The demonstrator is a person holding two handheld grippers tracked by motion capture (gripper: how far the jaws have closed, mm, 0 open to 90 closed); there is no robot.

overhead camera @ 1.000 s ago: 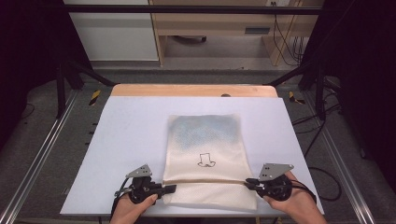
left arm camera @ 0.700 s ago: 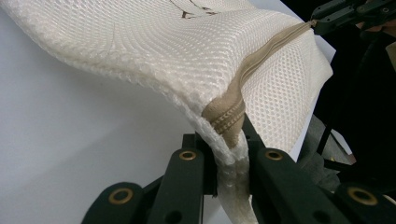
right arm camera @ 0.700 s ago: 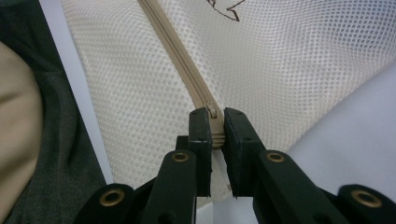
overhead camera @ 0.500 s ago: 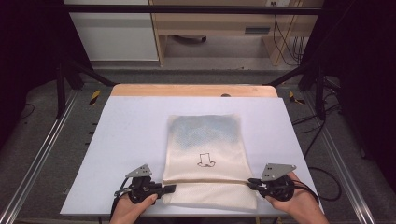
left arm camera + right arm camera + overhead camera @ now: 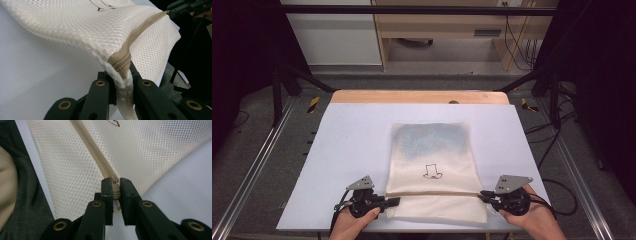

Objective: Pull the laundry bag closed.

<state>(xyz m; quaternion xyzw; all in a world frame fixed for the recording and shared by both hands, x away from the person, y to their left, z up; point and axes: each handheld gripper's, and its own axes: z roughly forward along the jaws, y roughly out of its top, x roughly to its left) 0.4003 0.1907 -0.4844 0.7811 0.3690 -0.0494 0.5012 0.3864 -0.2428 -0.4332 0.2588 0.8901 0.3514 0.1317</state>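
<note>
A cream mesh bag (image 5: 432,165) with a small black hat drawing lies on the white table top (image 5: 342,150), its tan zipper (image 5: 437,194) running across near the front edge. My left gripper (image 5: 393,201) is shut on the bag's left edge at the zipper end (image 5: 122,65), lifting the mesh (image 5: 82,27). My right gripper (image 5: 484,195) is shut on the zipper's right end (image 5: 115,188), with the mesh bag (image 5: 150,152) stretching away from its jaws. In the left gripper view the right gripper (image 5: 172,11) sits at the far end of the zipper.
A wooden strip (image 5: 419,96) borders the table's far edge. Metal frame rails (image 5: 257,165) run along both sides, with cables (image 5: 557,135) on the floor at right. A wooden bench (image 5: 447,25) stands behind the table. The person's hands (image 5: 537,220) hold the grippers at the front edge.
The bag's front edge has been drawn a little tauter between the two grippers. Both hands stay at nearly the same spots.
</note>
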